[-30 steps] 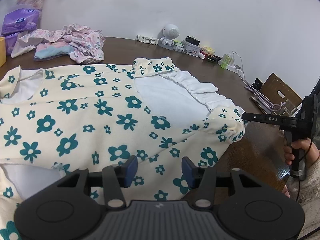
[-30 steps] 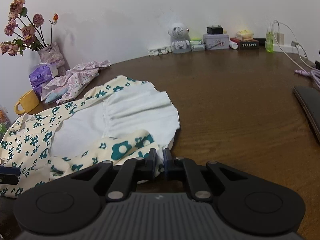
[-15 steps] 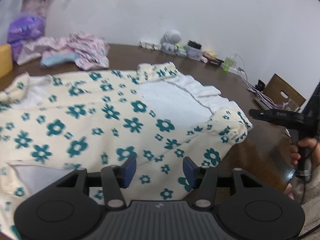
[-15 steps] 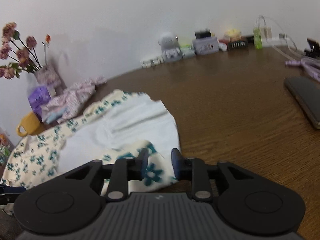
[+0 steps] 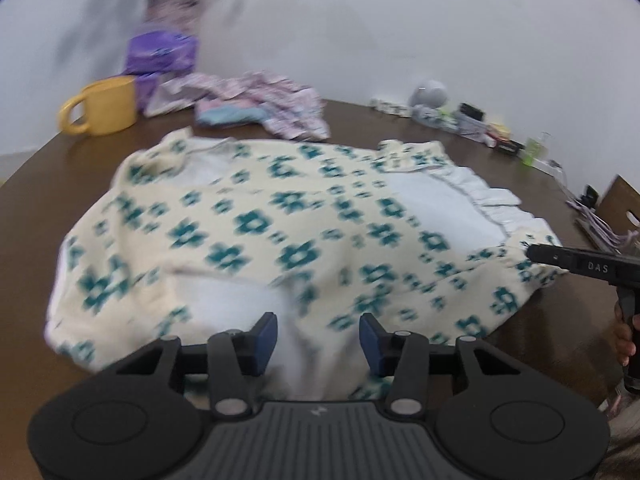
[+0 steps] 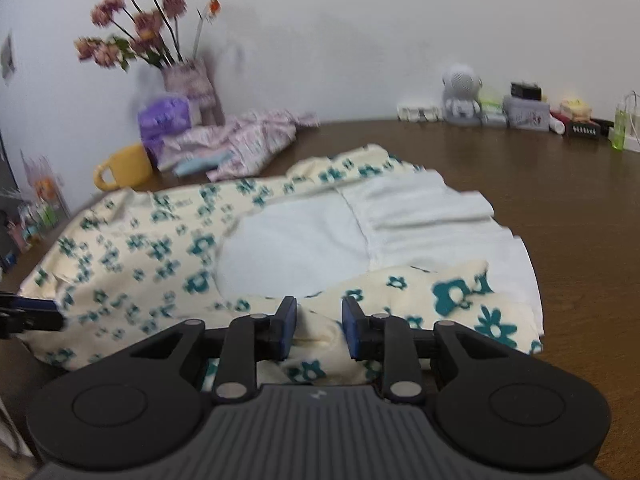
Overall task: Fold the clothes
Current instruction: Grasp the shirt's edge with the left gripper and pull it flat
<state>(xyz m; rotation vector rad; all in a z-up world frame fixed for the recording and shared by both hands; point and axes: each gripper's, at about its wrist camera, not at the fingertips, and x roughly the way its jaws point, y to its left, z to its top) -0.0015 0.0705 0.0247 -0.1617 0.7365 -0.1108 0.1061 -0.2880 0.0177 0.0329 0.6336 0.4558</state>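
Note:
A cream garment with teal flowers and a white ruffled panel (image 5: 280, 232) (image 6: 168, 248) lies spread over the brown table (image 5: 24, 220) (image 6: 560, 208). My left gripper (image 5: 318, 336) is open above the garment's near edge, with cloth below the gap and nothing pinched. My right gripper (image 6: 319, 326) is also open, its jaws apart over a fold of the flowered cloth at the near hem. The right gripper's black finger (image 5: 576, 266) shows at the right of the left wrist view, beside the garment's corner. The left gripper's tip (image 6: 28, 314) appears at the left edge of the right wrist view.
A yellow mug (image 5: 104, 106) (image 6: 124, 166), a purple tissue pack (image 5: 162, 54) and a vase of dried flowers (image 6: 188, 76) stand at the back left. A pink patterned clothes pile (image 5: 256, 100) (image 6: 240, 140) lies behind the garment. Small gadgets (image 6: 520, 110) line the wall; cables (image 5: 600, 224) lie right.
My right gripper was shut on the garment's hem one second ago and has opened, letting the cloth go. Both grippers have pulled back and swung left; the left stayed open.

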